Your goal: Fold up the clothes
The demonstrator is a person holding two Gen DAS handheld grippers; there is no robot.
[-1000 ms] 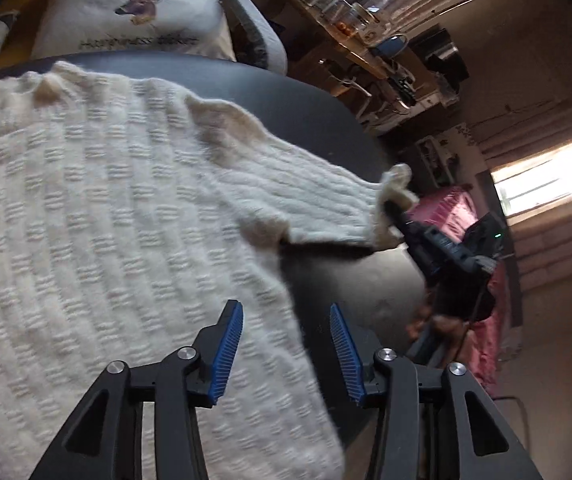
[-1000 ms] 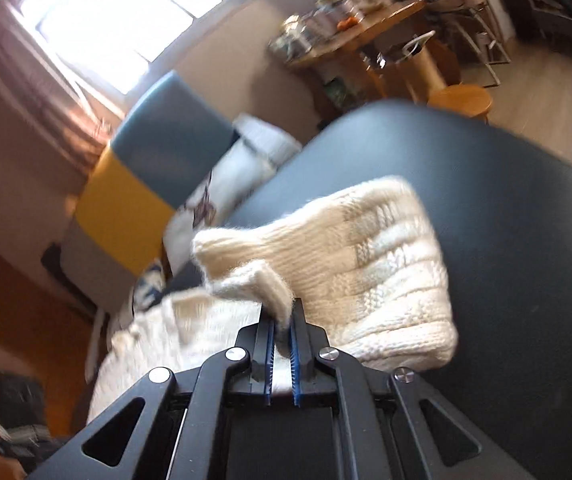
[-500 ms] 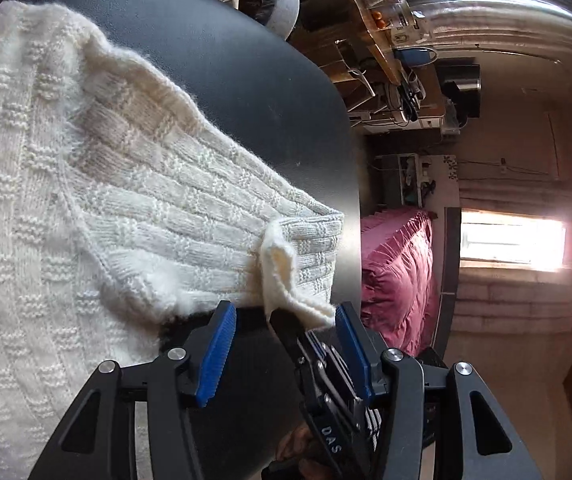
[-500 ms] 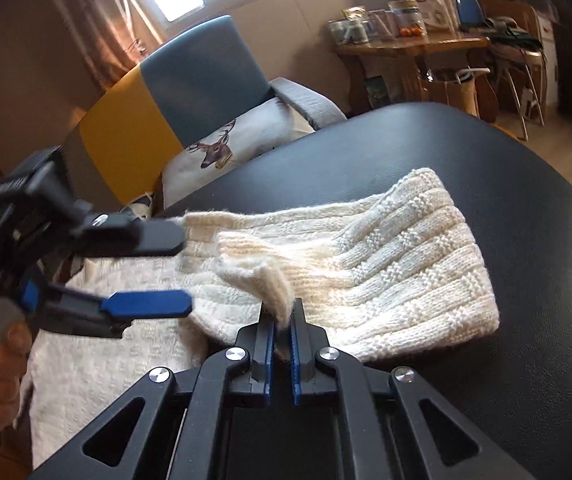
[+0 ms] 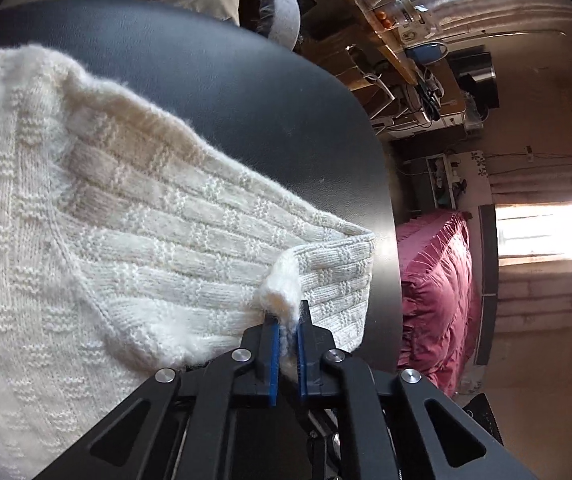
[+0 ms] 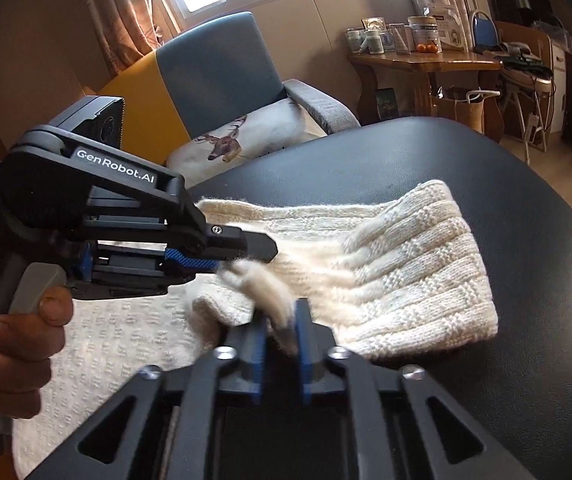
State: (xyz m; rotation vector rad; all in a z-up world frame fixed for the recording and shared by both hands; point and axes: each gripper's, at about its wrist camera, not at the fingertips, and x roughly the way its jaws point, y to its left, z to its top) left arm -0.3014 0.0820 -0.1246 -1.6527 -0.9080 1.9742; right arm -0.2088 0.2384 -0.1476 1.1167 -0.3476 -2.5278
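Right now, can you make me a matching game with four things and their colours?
Things:
1. sweater
2. table
3. bedspread
4. oranges

Colours:
A. pink
B. orange
C. cream
D. black

Pairs: 1-C, 2-D, 3-A, 4-B

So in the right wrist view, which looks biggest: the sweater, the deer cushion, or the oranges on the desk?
Largest to smallest, as they look:
1. sweater
2. deer cushion
3. oranges
The sweater lies nearest the camera, so its lead is partly nearness.
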